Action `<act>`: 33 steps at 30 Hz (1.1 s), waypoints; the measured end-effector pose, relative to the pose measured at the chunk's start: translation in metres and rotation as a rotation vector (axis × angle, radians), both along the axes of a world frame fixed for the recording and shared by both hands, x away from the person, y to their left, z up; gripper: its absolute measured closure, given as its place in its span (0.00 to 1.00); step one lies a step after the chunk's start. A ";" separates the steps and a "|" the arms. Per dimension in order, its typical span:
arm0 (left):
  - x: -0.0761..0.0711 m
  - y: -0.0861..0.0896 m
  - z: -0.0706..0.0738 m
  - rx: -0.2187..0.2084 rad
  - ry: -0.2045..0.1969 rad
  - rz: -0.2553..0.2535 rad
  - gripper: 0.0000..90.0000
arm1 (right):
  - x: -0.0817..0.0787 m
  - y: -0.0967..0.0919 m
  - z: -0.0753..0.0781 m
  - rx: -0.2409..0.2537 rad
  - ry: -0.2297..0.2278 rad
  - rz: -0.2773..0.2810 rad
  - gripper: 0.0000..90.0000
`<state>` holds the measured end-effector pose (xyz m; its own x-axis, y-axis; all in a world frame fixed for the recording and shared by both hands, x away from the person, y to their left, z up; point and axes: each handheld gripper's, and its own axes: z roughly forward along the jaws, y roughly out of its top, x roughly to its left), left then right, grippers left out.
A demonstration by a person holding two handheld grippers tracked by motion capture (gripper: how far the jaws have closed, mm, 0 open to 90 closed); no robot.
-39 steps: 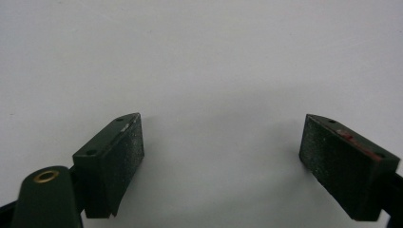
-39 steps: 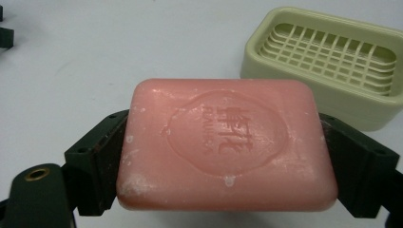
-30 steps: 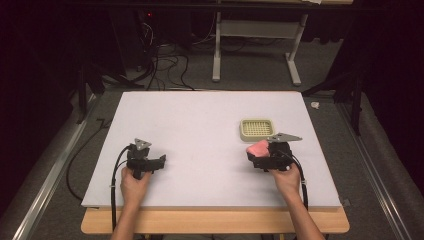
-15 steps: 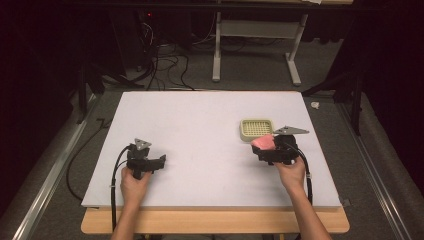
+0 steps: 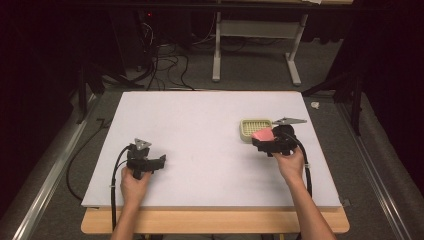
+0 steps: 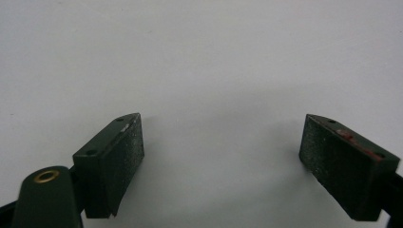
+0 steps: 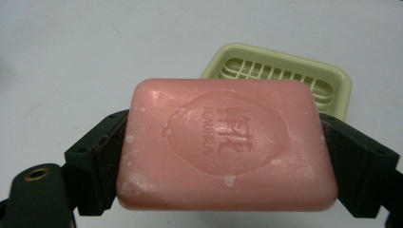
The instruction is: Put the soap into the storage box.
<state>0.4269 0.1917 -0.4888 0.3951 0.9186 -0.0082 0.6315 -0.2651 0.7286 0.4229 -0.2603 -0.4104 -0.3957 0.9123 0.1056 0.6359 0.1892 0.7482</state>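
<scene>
We hold two grippers. Our right gripper [image 7: 223,166] has its two black jaws closed against the short ends of one pink rectangular bar of soap [image 7: 225,147], which lies flat between them with its stamped oval emblem facing up. In the right gripper view, one pale green plastic soap dish [image 7: 328,80] with a slotted grid floor sits on the table just beyond the bar, at about one o'clock from it; the bar's far edge overlaps the dish's near rim in that view, and we cannot tell whether they touch.

In the high view, the right gripper [image 5: 267,141] sits at about four o'clock on the white rectangular table top [image 5: 200,120], the soap [image 5: 263,135] showing pink at its front, with the dish [image 5: 252,128] just beside it at about eleven o'clock. The right hand [image 5: 290,162] grips the tool from about five o'clock.

Our left gripper [image 6: 221,156] has its two dark padded jaws spread wide apart with nothing between them, bare white table beneath. In the high view, the left gripper [image 5: 159,162] lies at about eight o'clock on the table, well apart from the soap and dish, held by the left hand [image 5: 134,184].
</scene>
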 end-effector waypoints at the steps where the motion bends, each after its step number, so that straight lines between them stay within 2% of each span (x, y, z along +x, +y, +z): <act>1: 0.000 0.000 0.000 0.000 0.000 0.000 0.17 | 0.000 0.000 0.000 0.000 0.000 0.000 0.15; 10: 0.000 0.000 0.000 0.000 0.001 0.000 0.17 | 0.018 0.000 0.002 -0.014 0.021 -0.022 0.15; 14: 0.000 0.000 0.000 0.000 0.000 0.000 0.17 | 0.023 -0.002 0.002 -0.002 0.022 -0.035 0.15; 20: 0.000 0.000 0.000 0.000 0.001 -0.001 0.17 | 0.032 -0.002 -0.006 -0.015 0.051 -0.074 0.15; 28: 0.000 0.000 0.000 0.000 0.000 -0.001 0.17 | 0.039 0.000 -0.007 -0.021 0.055 -0.085 0.15; 33: 0.000 0.000 0.000 -0.002 -0.001 0.001 0.17 | 0.046 0.001 -0.012 -0.017 0.075 -0.097 0.15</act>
<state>0.4269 0.1916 -0.4889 0.3940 0.9191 -0.0096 0.6310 -0.2629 0.7299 0.4689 -0.2597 -0.4220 -0.2967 0.9480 0.1156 0.7058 0.1361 0.6952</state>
